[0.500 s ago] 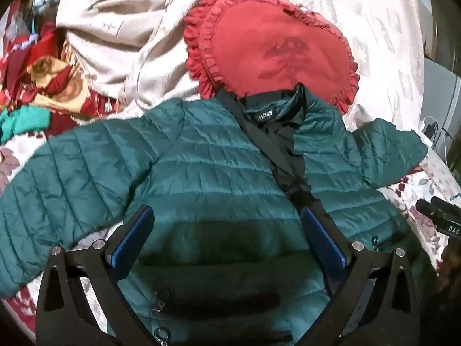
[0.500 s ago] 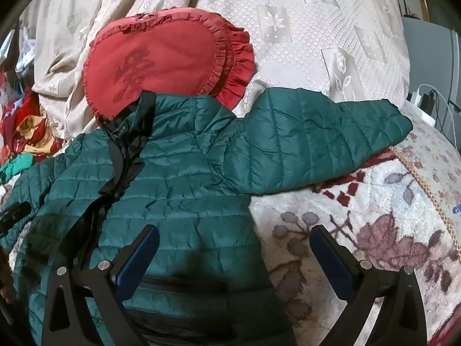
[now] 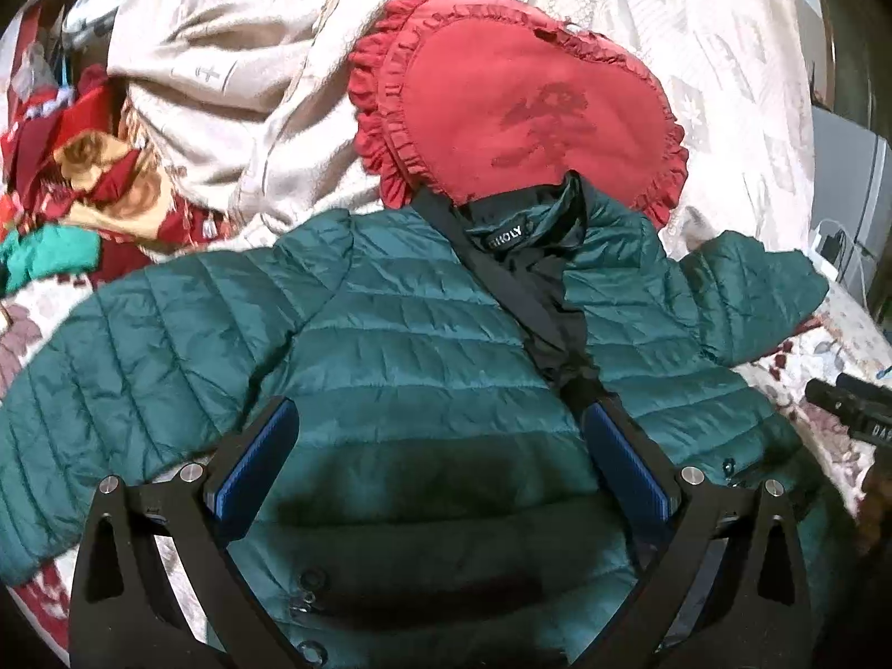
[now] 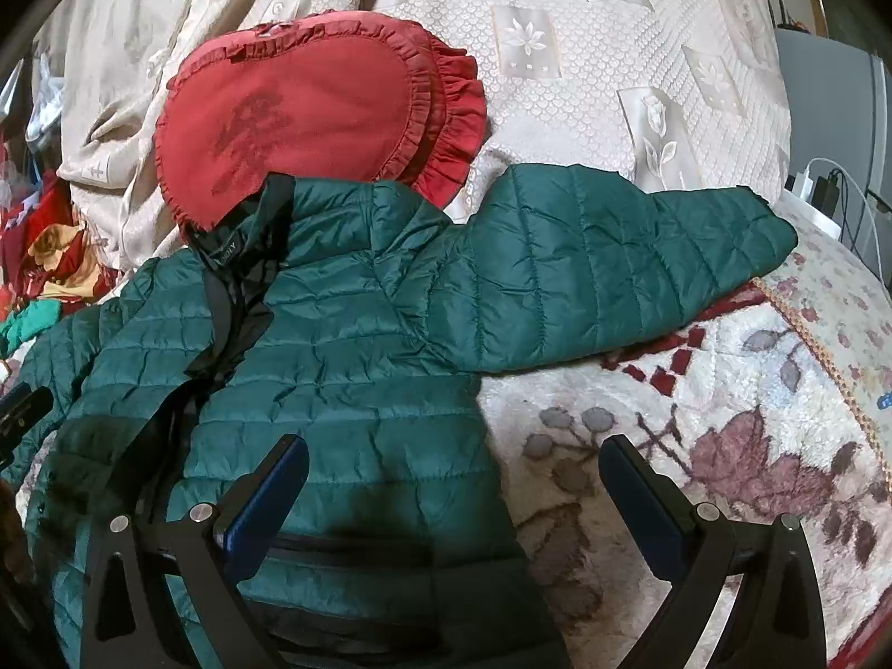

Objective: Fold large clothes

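Garment: a dark green quilted puffer jacket lies front-up and spread flat on the bed, its collar resting on a red heart-shaped frilled cushion.
Bed: a cream blanket with a maroon floral pattern lies under the jacket; a pale embossed cover lies behind it.
Sleeves: both stretch outward, one to each side; the right sleeve lies across the blanket.
Progress: I judge folding has not begun; no sleeve or side is turned in, so every fold remains.
My left gripper: jaws wide apart, hovering over the jacket's chest, gripping nothing.
My right gripper: jaws wide apart above the jacket's side edge and blanket, holding nothing; contact cannot be judged.
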Tool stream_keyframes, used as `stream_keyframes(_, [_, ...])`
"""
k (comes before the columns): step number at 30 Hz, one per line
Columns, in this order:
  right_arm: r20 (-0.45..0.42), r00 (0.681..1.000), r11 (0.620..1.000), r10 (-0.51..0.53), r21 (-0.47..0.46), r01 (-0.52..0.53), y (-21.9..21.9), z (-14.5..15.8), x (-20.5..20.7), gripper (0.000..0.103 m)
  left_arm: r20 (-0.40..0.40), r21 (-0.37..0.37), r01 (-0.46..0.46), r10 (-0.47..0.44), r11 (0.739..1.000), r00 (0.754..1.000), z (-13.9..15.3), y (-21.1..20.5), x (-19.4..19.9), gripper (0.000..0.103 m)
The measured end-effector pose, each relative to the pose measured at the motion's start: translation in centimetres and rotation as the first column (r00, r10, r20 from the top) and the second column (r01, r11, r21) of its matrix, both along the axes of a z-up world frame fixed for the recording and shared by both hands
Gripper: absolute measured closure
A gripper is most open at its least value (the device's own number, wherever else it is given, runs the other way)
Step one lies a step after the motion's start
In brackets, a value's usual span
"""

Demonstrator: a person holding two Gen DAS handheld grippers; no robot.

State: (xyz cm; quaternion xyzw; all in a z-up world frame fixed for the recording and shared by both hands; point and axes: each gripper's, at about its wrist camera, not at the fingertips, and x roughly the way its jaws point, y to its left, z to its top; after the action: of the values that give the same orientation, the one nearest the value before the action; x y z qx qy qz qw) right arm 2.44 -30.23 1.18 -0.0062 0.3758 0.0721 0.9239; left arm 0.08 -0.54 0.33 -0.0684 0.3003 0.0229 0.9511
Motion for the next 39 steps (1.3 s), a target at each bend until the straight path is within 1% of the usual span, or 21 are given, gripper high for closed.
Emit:
stream_keyframes(3, [0.012, 1.000, 1.000, 0.012, -0.016, -0.012, 0.3, 0.0, -0.2, 0.000, -0.064, -0.050, 0.004, -0.007, 0.999, 0.998, -0.2, 0.6, 0.4, 0.000])
stream_keyframes(6, [0.012, 1.000, 1.000, 0.005, -0.013, -0.005, 0.2, -0.2, -0.3, 0.000, -0.075, -0.067, -0.016, 0.011, 0.998, 0.997, -0.4, 1.1, 0.6, 0.000])
stream_keyframes(8, [0.005, 1.000, 1.000, 0.002, -0.003, -0.002, 0.0, -0.4, -0.2, 0.000, -0.041, -0.057, -0.031, 0.029, 0.998, 0.999, -0.5, 1.7, 0.2, 0.000])
stream_keyframes(10, [0.010, 1.000, 1.000, 0.014, 0.014, -0.014, -0.1, -0.4, -0.3, 0.000, -0.018, -0.076, -0.047, 0.046, 0.996, 0.999, -0.4, 2.4, -0.1, 0.000])
stream_keyframes(12, [0.017, 0.999, 0.998, 0.044, 0.035, -0.044, 0.1, -0.3, -0.6, 0.000, 0.001, -0.098, -0.073, 0.074, 0.992, 0.997, 0.2, 3.5, -0.6, 0.000])
stream_keyframes(14, [-0.013, 0.994, 0.991, 0.104, 0.080, -0.103, 0.6, -0.7, -0.5, 0.000, 0.043, -0.115, -0.088, 0.094, 0.989, 0.995, 1.4, 4.9, -1.2, 0.000])
stream_keyframes(16, [-0.054, 0.986, 0.982, 0.159, 0.113, -0.152, 1.5, -1.3, -0.4, 0.000, 0.065, -0.086, -0.116, 0.122, 0.989, 0.990, 3.6, 7.1, -2.2, 0.000])
stream_keyframes(18, [-0.079, 0.978, 0.978, 0.194, 0.097, -0.187, 2.6, -1.7, -0.6, 0.000, 0.076, -0.066, -0.148, 0.153, 0.987, 0.985, 5.5, 9.8, -3.7, 0.000])
stream_keyframes(21, [-0.070, 0.976, 0.978, 0.208, 0.013, -0.208, 3.9, -1.8, -0.9, 0.000, 0.118, -0.029, -0.196, 0.198, 0.980, 0.973, 6.2, 15.0, -7.2, 0.000])
stream_keyframes(22, [-0.071, 0.975, 0.977, 0.212, 0.012, -0.212, 4.0, -1.9, -0.8, 0.000, 0.102, -0.005, -0.221, 0.220, 0.975, 0.970, 5.8, 16.5, -8.3, 0.000])
stream_keyframes(24, [-0.084, 0.974, 0.977, 0.212, 0.020, -0.211, 4.0, -2.2, -0.7, 0.000, 0.065, 0.009, -0.317, 0.316, 0.948, 0.947, 3.6, 20.8, -11.2, 0.000])
stream_keyframes(25, [-0.094, 0.973, 0.978, 0.209, 0.019, -0.208, 4.1, -2.4, -0.6, 0.000, 0.050, -0.011, -0.363, 0.364, 0.932, 0.930, 2.2, 22.7, -13.0, 0.000])
stream_keyframes(26, [-0.105, 0.972, 0.978, 0.211, 0.018, -0.210, 4.1, -2.7, -0.6, 0.000, 0.030, -0.041, -0.400, 0.402, 0.915, 0.915, 1.0, 24.2, -14.4, 0.000])
stream_keyframes(27, [-0.117, 0.970, 0.977, 0.215, 0.020, -0.214, 4.2, -3.0, -0.5, 0.000, 0.007, -0.109, -0.445, 0.448, 0.889, 0.894, -1.1, 26.6, -16.9, 0.000])
stream_keyframes(28, [-0.144, 0.964, 0.975, 0.224, 0.022, -0.223, 4.4, -3.6, -0.3, 0.000, -0.017, -0.146, -0.469, 0.472, 0.871, 0.881, -2.4, 27.8, -18.4, 0.000])
stream_keyframes(29, [-0.182, 0.957, 0.973, 0.227, 0.011, -0.229, 4.7, -4.4, -0.2, 0.000, -0.034, -0.178, -0.501, 0.504, 0.847, 0.863, -3.9, 28.9, -20.1, 0.001])
stream_keyframes(31, [-0.253, 0.940, 0.969, 0.227, -0.035, -0.243, 5.5, -6.3, -0.1, 0.000, -0.048, -0.203, -0.562, 0.565, 0.802, 0.824, -6.0, 30.4, -22.8, 0.001])
stream_keyframes(33, [-0.224, 0.946, 0.964, 0.236, -0.067, -0.256, 5.8, -6.5, -0.5, 0.000, -0.046, -0.255, -0.586, 0.596, 0.769, 0.802, -7.9, 31.7, -24.5, 0.001])
stream_keyframes(35, [-0.223, 0.944, 0.962, 0.244, -0.064, -0.264, 5.7, -6.5, -0.5, 0.000, -0.072, -0.313, -0.584, 0.595, 0.749, 0.801, -9.0, 31.9, -24.3, 0.001])
stream_keyframes(37, [-0.223, 0.943, 0.964, 0.246, -0.050, -0.263, 5.5, -6.5, -0.5, 0.000, -0.080, -0.376, -0.537, 0.551, 0.755, 0.831, -9.9, 32.4, -22.9, 0.001])
stream_keyframes(39, [-0.217, 0.944, 0.963, 0.247, -0.052, -0.264, 5.5, -6.5, -0.6, 0.000, -0.077, -0.416, -0.509, 0.528, 0.754, 0.846, -10.4, 32.7, -21.4, 0.001])
